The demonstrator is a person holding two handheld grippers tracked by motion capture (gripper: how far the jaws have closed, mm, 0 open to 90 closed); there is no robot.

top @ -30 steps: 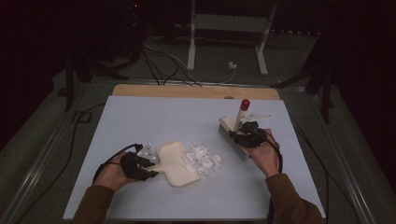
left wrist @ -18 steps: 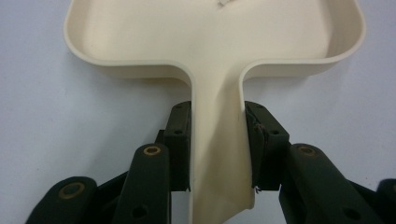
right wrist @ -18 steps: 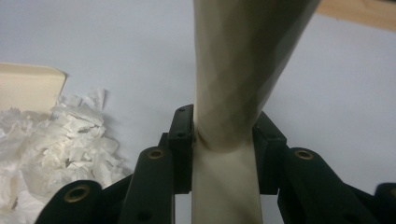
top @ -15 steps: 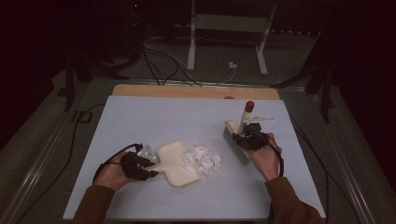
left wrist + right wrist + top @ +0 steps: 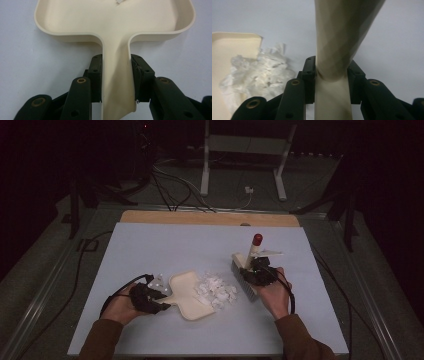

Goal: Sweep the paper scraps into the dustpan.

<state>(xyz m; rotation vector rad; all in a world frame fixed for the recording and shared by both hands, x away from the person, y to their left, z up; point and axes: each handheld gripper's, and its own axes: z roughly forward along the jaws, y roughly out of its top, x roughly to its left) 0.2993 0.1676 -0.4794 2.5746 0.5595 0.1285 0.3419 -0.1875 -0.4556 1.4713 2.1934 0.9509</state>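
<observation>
A cream dustpan [image 5: 189, 294] lies flat on the table, its mouth toward a pile of torn white paper scraps [image 5: 216, 290]. My left gripper [image 5: 159, 300] is shut on the dustpan's handle [image 5: 116, 75], the pads pressing both sides. To the right of the scraps stands a small cream brush [image 5: 248, 270] with a red-tipped handle, bristles near the table. My right gripper [image 5: 252, 270] is shut on the brush handle [image 5: 334, 72]. In the right gripper view the paper scraps [image 5: 254, 77] lie at the left against the dustpan [image 5: 232, 55].
The pale blue table top [image 5: 165, 245] has a wooden strip along its far edge [image 5: 210, 218]. A few stray scraps [image 5: 159, 279] lie beside the left hand. Cables and a metal stand [image 5: 240, 150] sit on the dark floor beyond.
The right hand has carried the brush a little toward me and lower, closer to the paper pile. The left hand and the dustpan have stayed put.
</observation>
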